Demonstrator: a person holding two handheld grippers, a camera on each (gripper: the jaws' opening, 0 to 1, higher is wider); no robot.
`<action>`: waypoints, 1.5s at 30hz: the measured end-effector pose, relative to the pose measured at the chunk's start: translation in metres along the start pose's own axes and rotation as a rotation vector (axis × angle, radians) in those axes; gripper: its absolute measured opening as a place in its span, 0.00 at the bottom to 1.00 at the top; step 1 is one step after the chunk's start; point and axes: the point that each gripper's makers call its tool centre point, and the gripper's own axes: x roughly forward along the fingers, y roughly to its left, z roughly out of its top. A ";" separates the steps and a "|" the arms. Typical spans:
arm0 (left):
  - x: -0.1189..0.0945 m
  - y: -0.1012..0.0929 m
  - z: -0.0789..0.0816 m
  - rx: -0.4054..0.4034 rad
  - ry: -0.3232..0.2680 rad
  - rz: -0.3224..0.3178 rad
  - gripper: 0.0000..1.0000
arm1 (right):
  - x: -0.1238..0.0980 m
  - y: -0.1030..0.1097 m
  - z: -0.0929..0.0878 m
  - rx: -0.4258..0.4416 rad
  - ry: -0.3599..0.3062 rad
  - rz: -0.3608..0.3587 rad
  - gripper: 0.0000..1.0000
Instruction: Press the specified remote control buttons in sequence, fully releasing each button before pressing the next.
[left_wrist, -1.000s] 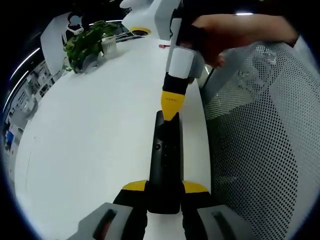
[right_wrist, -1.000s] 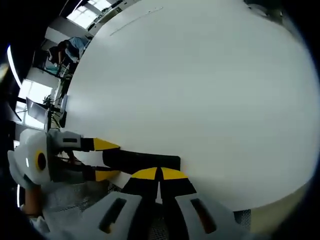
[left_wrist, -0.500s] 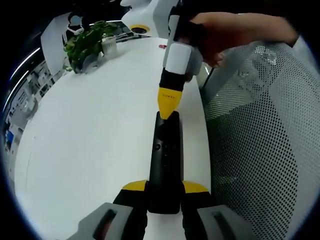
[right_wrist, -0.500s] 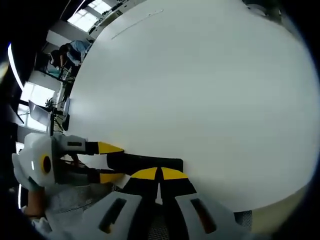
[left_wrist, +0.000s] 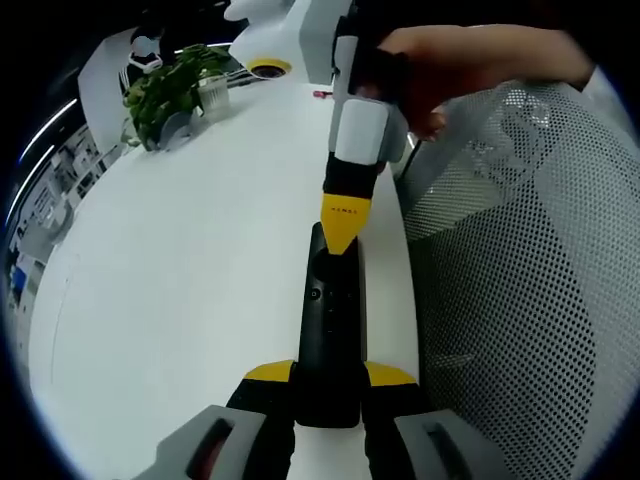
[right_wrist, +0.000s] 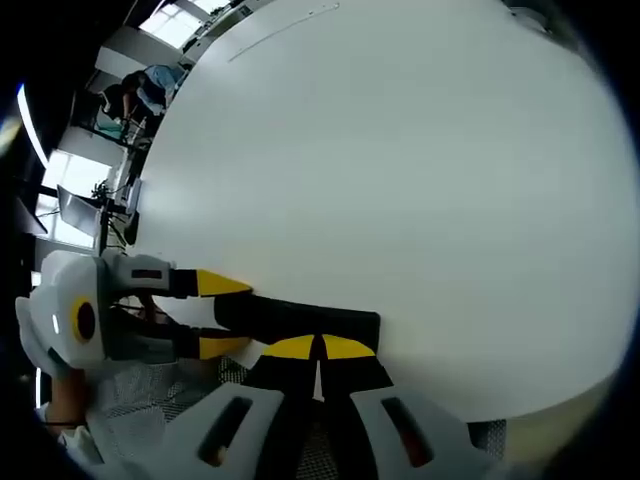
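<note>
Lowered since 0.5 s ago — right gripper closed, tip on remote | left gripper clamps remote — white table.

Both views are brightly and evenly lit, the white surface nearly glared out, shadows faint, edges strongly bent by fisheye distortion.

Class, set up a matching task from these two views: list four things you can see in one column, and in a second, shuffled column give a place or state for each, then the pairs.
Things:
1. remote control
2. potted plant
3. right tool
4. mesh chair

Places or states:
A. closed tip over the remote's far end
B. at the table's far edge
C. clamped in the left tool
D. beside the white table

Pairs: 1-C, 2-B, 3-A, 4-D
</note>
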 end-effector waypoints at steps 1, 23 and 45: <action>0.000 0.000 0.000 0.005 -0.002 -0.002 0.24 | 0.000 0.000 0.000 0.003 -0.001 -0.001 0.00; 0.001 0.000 0.001 -0.020 -0.013 0.000 0.25 | 0.002 -0.003 0.002 -0.031 -0.030 -0.028 0.00; 0.002 0.000 0.001 -0.020 -0.017 0.003 0.25 | 0.001 -0.002 0.001 -0.015 -0.015 -0.010 0.00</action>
